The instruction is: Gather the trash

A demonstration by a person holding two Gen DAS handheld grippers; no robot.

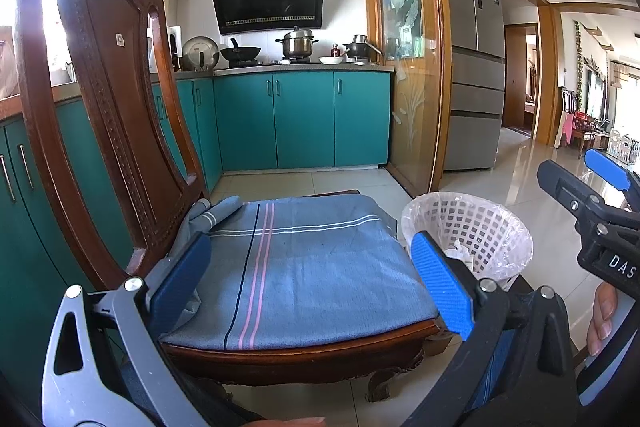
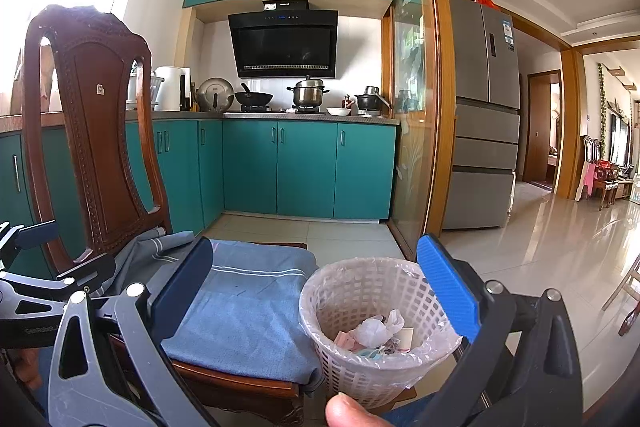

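We hold both tongs out over a carved dark wooden chair [image 1: 100, 99] with a blue-grey striped cloth [image 1: 304, 267] draped on its seat. Left tongs [image 1: 310, 283] gape wide, pads well apart, nothing between them. Right tongs [image 2: 316, 295] are likewise spread wide and empty. The white plastic mesh wastebasket with clear liner [image 2: 372, 311] stands on the tiled floor [image 2: 540, 255] just beside the chair's right edge. Inside it we see crumpled white paper or plastic and a few pale scraps [image 2: 376, 333], so some trash is already in. No loose trash shows on the cloth or on the floor around the chair; the far kitchen bench [image 2: 312, 117] carries pots and a kettle only. Our judgement: we're between pickups, or near the end, with nothing in hand. The next move calls for finding another piece of litter outside this view, or gathering the liner rim to lift the bag out. Which one we cannot tell. A thumb tip [image 2: 346, 411] shows at the bottom of the right view.
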